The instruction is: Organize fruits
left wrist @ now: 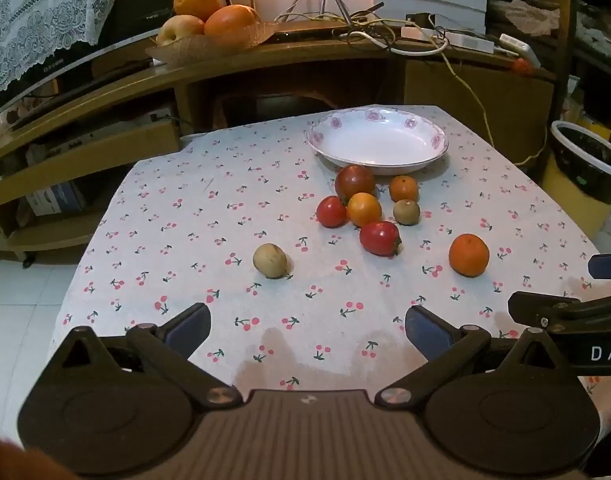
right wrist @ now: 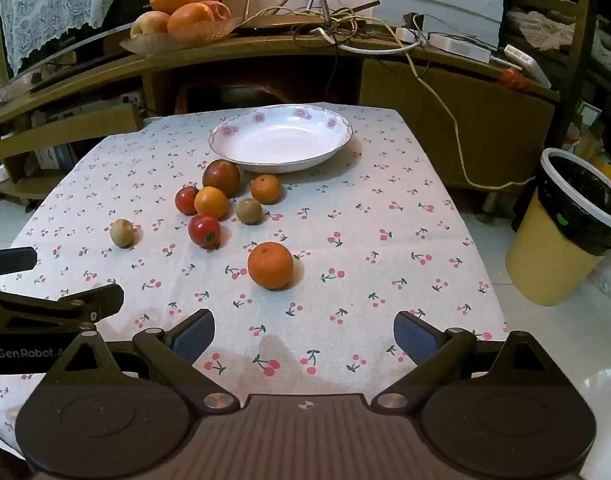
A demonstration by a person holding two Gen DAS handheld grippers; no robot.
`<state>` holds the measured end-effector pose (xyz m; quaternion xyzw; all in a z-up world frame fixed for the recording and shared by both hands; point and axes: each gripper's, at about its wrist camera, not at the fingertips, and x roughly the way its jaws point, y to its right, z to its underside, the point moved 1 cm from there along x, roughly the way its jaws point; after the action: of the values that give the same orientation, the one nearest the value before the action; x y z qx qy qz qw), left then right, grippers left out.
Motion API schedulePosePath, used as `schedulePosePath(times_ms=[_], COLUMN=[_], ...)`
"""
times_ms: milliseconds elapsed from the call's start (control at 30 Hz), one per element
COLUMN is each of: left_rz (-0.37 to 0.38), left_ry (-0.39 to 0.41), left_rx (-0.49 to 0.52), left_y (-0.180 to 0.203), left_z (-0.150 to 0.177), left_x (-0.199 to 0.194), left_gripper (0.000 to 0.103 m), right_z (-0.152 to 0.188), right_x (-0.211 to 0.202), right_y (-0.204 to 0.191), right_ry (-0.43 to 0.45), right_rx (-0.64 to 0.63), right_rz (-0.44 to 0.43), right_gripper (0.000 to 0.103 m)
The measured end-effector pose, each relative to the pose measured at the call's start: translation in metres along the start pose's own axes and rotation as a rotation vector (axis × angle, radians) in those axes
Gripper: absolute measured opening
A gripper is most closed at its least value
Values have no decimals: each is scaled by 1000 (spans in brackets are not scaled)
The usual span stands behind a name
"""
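A white flowered dish (left wrist: pixel 433 152) (right wrist: pixel 329 148) stands empty at the far side of the cherry-print tablecloth (left wrist: pixel 225 216) (right wrist: pixel 385 240). In front of it lie several fruits: a dark red one (left wrist: pixel 354 181) (right wrist: pixel 220 177), small oranges (left wrist: pixel 403 188) (right wrist: pixel 265 188), red tomatoes (left wrist: pixel 380 238) (right wrist: pixel 204 231), a brownish kiwi (left wrist: pixel 406 212) (right wrist: pixel 249 211). A larger orange (left wrist: pixel 468 255) (right wrist: pixel 270 265) and a pale round fruit (left wrist: pixel 269 261) (right wrist: pixel 122 233) lie apart. My left gripper (left wrist: pixel 307 330) and right gripper (right wrist: pixel 303 336) hover open near the front edge, nothing between their fingers.
A wooden shelf unit (left wrist: pixel 105 80) (right wrist: pixel 445 80) behind the table carries a basket of oranges and apples (left wrist: pixel 209 16) (right wrist: pixel 177 16) and tangled cables (left wrist: pixel 385 28). A yellow waste bin (left wrist: pixel 585 176) (right wrist: pixel 565 232) stands on the floor at the right.
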<state>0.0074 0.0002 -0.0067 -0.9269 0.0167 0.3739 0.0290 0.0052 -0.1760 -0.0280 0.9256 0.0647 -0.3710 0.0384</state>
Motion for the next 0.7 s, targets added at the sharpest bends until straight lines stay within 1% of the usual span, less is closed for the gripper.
schedulePosePath(times_ms=[200, 267, 500, 700], left_rz=[-6, -2, -3, -5], left_ry=[8, -3, -5, -5], left_rx=[0, 0, -3, -1], left_y=[2, 0, -1, -1], left_z=[6, 3, 2, 1], left_x=[1, 2, 0, -1], left_gripper=[103, 103, 103, 103], right_z=[0, 1, -3, 1], right_x=[1, 1, -1, 2], right_y=[0, 0, 1, 0], right_ry=[-5, -4, -3, -7], right_rx=[-2, -2, -3, -6], right_rz=[1, 1, 3, 4], right_gripper=[96, 96, 96, 96])
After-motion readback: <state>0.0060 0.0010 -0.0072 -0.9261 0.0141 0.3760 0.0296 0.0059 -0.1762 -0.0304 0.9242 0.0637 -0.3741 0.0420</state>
